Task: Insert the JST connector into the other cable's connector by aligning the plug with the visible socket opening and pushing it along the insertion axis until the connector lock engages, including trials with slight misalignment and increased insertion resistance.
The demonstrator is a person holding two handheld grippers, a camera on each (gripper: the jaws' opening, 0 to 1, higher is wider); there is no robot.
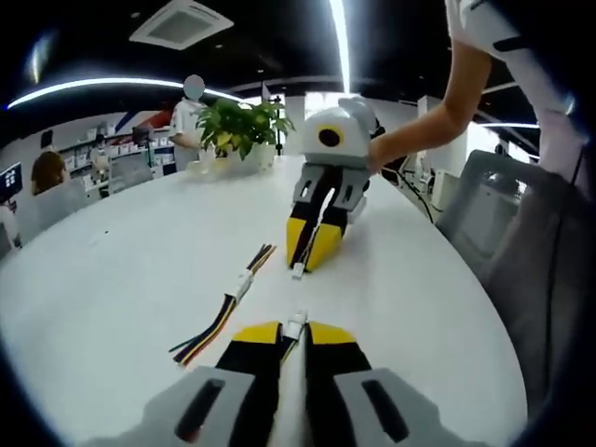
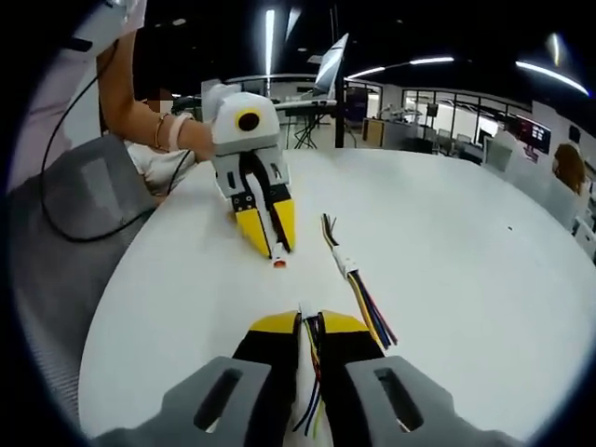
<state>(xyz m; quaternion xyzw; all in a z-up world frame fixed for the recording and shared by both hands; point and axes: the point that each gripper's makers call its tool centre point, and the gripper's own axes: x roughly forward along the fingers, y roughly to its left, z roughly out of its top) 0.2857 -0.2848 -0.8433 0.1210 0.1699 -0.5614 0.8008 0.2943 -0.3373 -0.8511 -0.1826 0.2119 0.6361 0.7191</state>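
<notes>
- The left gripper [image 1: 294, 328] rises from six o'clock in the left gripper view, its yellow-tipped jaws pressed close together, only a thin slit between them.
- The right gripper [image 2: 310, 320] rises from six o'clock in the right gripper view, jaws likewise drawn nearly together.
- In the left gripper view the right gripper [image 1: 312, 251] stands at twelve o'clock, tips down toward the tabletop, jaws closed to a narrow wedge; a bare forearm [image 1: 438, 116] reaches in from two o'clock to hold it.
- In the right gripper view the left gripper [image 2: 272, 237] sits toward eleven o'clock, tips angled down, jaws close together; a hand [image 2: 191, 140] with a wrist band [image 2: 175, 130] grips it from ten o'clock.
</notes>
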